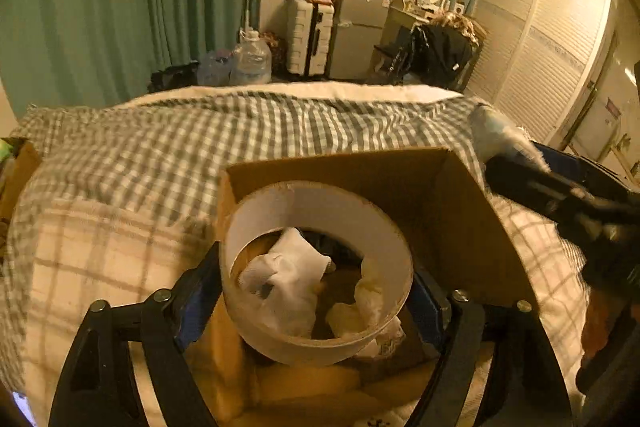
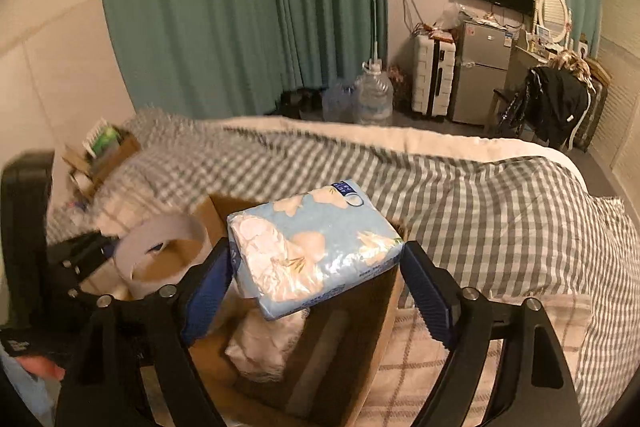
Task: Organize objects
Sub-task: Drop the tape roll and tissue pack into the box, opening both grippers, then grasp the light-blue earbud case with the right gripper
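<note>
My left gripper [image 1: 316, 287] is shut on a wide white tape roll [image 1: 276, 215] and holds it over an open cardboard box [image 1: 400, 179] on the bed. Through the roll I see white crumpled cloths [image 1: 288, 279] inside the box. My right gripper [image 2: 320, 267] is shut on a light blue tissue pack [image 2: 316, 239] and holds it above the same box [image 2: 360, 323]. The tape roll [image 2: 160, 239] and the left gripper show at the left of the right wrist view. The tissue pack [image 1: 496, 135] and right gripper show at the right of the left wrist view.
The box sits on a bed with a grey checked duvet [image 1: 240, 131]. A second cardboard box [image 2: 108, 155] with items lies at the bed's far left. Beyond the bed stand water jugs [image 1: 250, 59], a suitcase [image 1: 310, 35], a small fridge [image 1: 356, 31] and green curtains [image 1: 120, 7].
</note>
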`<state>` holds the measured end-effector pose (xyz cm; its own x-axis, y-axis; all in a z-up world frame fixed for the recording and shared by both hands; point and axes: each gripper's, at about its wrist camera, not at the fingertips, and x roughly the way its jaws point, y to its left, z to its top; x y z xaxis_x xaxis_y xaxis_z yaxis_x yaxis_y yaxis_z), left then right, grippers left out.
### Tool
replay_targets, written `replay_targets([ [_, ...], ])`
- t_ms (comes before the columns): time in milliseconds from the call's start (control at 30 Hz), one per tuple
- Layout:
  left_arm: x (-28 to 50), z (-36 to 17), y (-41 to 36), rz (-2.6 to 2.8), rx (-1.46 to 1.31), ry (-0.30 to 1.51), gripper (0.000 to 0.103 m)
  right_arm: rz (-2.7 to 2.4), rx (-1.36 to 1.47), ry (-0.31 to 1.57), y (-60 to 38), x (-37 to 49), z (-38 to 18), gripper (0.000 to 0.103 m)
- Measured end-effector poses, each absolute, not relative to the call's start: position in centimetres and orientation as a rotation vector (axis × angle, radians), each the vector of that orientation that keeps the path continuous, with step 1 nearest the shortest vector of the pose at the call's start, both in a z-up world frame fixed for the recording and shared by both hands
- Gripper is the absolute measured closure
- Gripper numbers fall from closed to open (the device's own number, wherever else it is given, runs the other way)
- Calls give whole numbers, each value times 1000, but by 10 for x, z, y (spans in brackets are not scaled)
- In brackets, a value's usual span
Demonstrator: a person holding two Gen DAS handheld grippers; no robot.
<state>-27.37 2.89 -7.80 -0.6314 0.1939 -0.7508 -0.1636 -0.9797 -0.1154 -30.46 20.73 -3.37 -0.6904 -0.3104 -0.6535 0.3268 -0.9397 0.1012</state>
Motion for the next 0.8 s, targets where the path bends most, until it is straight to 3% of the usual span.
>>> replay_targets([
  [67, -258, -59, 24, 2702, -1203, -37, 5, -2617, 978, 21, 209, -296, -18, 13],
  [433, -164, 18, 1, 2812, -1058, -19, 0, -2740, 885, 134, 221, -192, 64, 10],
  [633, -112, 8, -14, 2839, -1038, -30, 0, -2760, 857, 221, 214, -127, 62, 10],
  [800, -76, -25, -25, 2853, -1070, -34, 0, -2766, 867, 294, 198, -98, 28, 10],
])
